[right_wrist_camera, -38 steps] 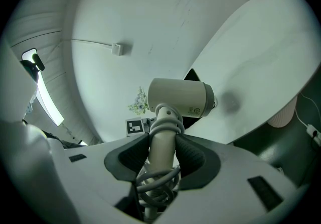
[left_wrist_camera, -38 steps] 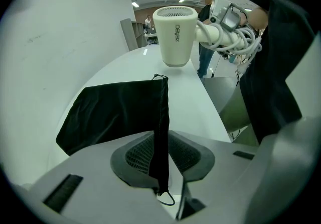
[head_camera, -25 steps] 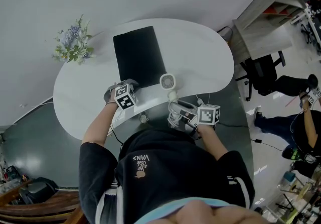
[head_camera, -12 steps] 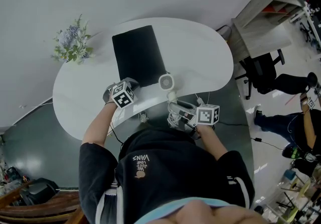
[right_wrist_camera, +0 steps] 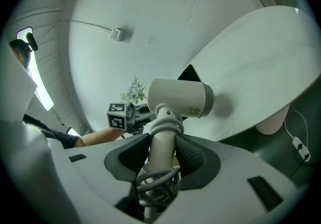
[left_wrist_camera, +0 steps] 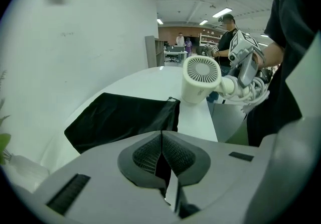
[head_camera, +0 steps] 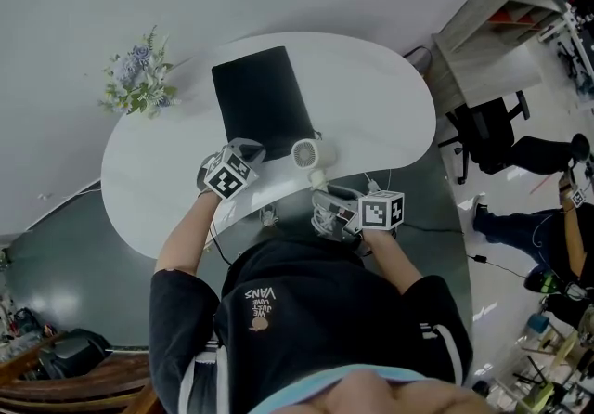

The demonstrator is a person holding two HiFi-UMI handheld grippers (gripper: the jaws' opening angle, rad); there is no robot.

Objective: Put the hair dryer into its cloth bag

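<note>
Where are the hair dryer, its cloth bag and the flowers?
hair dryer [head_camera: 306, 153], head view, on its round grille end.
cloth bag [head_camera: 260, 101], head view, middle of the black fabric.
flowers [head_camera: 139, 78], head view, on the bouquet's blooms.

The left gripper [left_wrist_camera: 161, 140] pointed steeply down at the end of the outstretched left forearm [head_camera: 186, 236]. Its jaws were closed together, with an edge of the black cloth bag [left_wrist_camera: 120, 117] pinched between the pads. The right gripper [right_wrist_camera: 163, 143] sat nearly level, close in front of the torso on a bent right forearm [head_camera: 401, 262], its jaws clamped on the handle of the hair dryer [right_wrist_camera: 178, 98].
</note>
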